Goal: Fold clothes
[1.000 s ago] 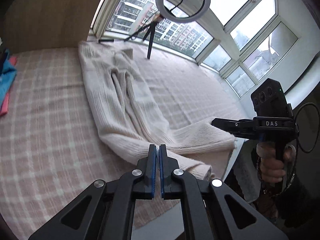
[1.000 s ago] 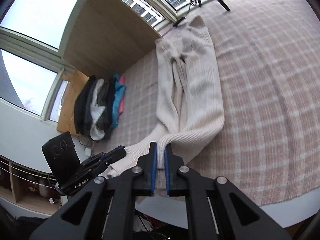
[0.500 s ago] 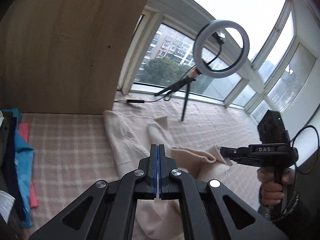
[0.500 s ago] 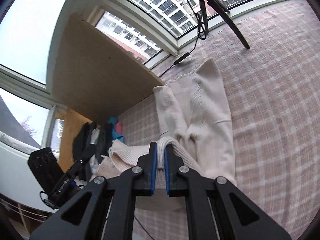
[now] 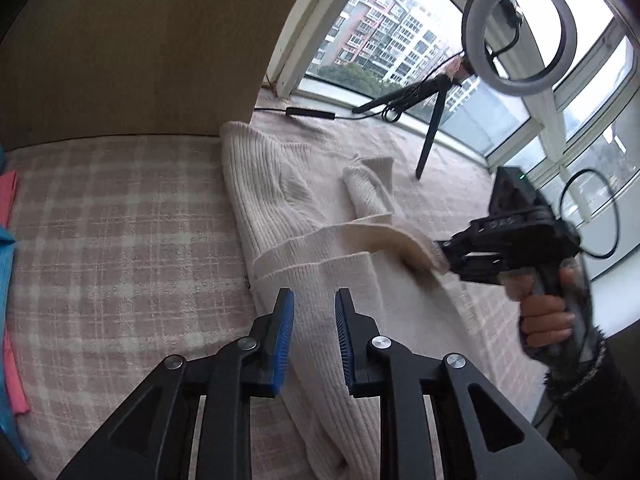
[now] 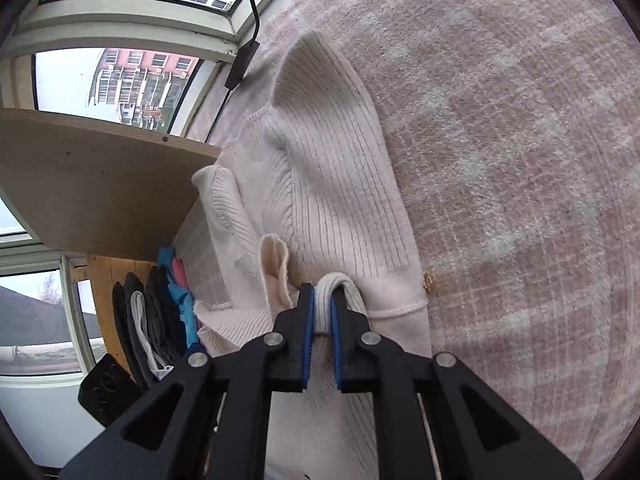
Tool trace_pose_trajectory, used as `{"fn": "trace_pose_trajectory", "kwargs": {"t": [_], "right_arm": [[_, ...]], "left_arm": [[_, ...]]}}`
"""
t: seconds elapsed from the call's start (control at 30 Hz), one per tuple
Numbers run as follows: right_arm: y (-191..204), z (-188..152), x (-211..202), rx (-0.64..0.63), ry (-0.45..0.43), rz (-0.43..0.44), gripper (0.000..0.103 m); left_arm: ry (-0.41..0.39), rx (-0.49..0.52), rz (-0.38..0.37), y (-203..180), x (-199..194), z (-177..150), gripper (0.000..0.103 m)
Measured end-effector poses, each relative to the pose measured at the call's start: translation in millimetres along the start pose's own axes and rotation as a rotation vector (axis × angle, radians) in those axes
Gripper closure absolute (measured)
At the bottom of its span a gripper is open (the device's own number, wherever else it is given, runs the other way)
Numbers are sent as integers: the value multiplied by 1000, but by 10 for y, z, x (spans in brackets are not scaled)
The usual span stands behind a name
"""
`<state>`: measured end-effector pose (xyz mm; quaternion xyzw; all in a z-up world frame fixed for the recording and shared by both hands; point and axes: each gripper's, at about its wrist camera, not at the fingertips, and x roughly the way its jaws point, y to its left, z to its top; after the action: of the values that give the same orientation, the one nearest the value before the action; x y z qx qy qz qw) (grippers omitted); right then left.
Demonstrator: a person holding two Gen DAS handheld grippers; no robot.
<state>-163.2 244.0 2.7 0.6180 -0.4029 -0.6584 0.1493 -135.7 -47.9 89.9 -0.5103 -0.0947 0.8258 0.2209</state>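
Cream ribbed knit garment (image 5: 304, 208) spread lengthwise over the pink checked bed cover (image 5: 120, 240), running from the lower centre of the left wrist frame up to the wooden panel (image 5: 140, 40) at upper left, its near end folded back over the rest, the folded edge crossing mid-frame. Left gripper (image 5: 314, 308) at bottom centre, hovering over the folded layer; blue-padded fingers (image 5: 285, 320) parted and opening, cloth visible below the gap but not pinched by the pads. Right gripper (image 5: 444, 254) at right of that frame, carried by a hand (image 5: 546, 320) in a dark sleeve, with a corner of the folded layer bunched at its tip. In the right wrist frame, right gripper (image 6: 322, 308) at lower centre, fingers (image 6: 306, 320) nearly together and clamped on a thick roll of cream knit, opening slightly with the cloth pressed between the pads. Garment (image 6: 332, 184) reaching from the fingers toward upper left of that frame, a loose flap standing up just left of the fingers. Ring light (image 5: 518, 32) on a black tripod at upper right of the left wrist frame, standing on the bed cover beyond the garment, by the window (image 5: 380, 48). Stack of dark, blue and pink clothes (image 6: 160, 316) at lower left of the right wrist frame, beside the wooden panel (image 6: 100, 184).
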Motion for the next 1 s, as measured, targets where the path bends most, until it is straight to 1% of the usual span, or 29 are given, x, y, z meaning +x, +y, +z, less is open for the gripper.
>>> {"fn": "trace_pose_trajectory", "kwargs": {"t": [0.03, 0.07, 0.1, 0.13, 0.17, 0.2, 0.23, 0.27, 0.33, 0.43, 0.5, 0.53, 0.57, 0.63, 0.67, 0.7, 0.73, 0.77, 0.83, 0.9, 0.97, 1.0], "right_arm": [[-21, -19, -70, -9, 2, 31, 92], [-41, -47, -150, -21, 2, 65, 89], [-52, -91, -246, -49, -13, 87, 84], [-24, -155, -359, -108, -48, 79, 81], [35, -231, -465, -188, -91, 38, 74], [103, -319, -543, -270, -134, -23, 70], [168, -401, -581, -341, -163, -73, 70], [228, -466, -565, -398, -160, -98, 70], [331, -562, -452, -485, -133, -145, 70], [491, -625, -231, -611, -161, -316, 70], [526, -601, -126, -645, -167, -349, 70], [534, -579, -85, -649, -166, -356, 70], [541, -558, -64, -654, -165, -364, 70], [580, -570, -44, -676, -177, -369, 73], [608, -593, -45, -689, -184, -366, 80], [630, -617, -54, -701, -189, -360, 87], [646, -635, -63, -708, -190, -352, 90], [658, -645, -66, -708, -188, -343, 94], [659, -643, -70, -695, -176, -317, 95], [634, -622, -104, -668, -186, -300, 95], [600, -570, -194, -617, -191, -229, 96], [599, -541, -256, -593, -200, -192, 96]], "left_arm": [[4, -11, 7, 13, 17, -24, 84], [2, -33, -1, 38, 1, -57, 84], [-3, -56, -8, 64, -34, -98, 81], [-7, -71, -13, 78, -76, -140, 78], [-8, -75, -13, 77, -106, -175, 76], [-7, -70, -10, 66, -122, -199, 75], [-5, -62, -8, 50, -126, -211, 75], [-1, -52, -6, 34, -117, -215, 74], [10, -50, 2, 29, -61, -192, 69], [20, -67, -12, 49, 47, -125, 69], [21, -56, 2, 25, 91, -98, 69], [23, -56, 1, 14, 105, -91, 73], [20, -55, -2, 1, 105, -89, 74], [10, -46, -1, -30, 98, -92, 86], [3, -43, 0, -40, 89, -98, 87], [-2, -38, -3, -47, 84, -100, 92], [-5, -39, -11, -46, 79, -103, 95], [-9, -47, -22, -35, 70, -104, 96], [-15, -67, -51, 2, 50, -90, 97], [-28, -101, -87, 43, -5, -54, 97], [-49, -96, -116, 34, -108, 23, 98], [-63, -83, -117, 12, -167, 76, 98]]}}
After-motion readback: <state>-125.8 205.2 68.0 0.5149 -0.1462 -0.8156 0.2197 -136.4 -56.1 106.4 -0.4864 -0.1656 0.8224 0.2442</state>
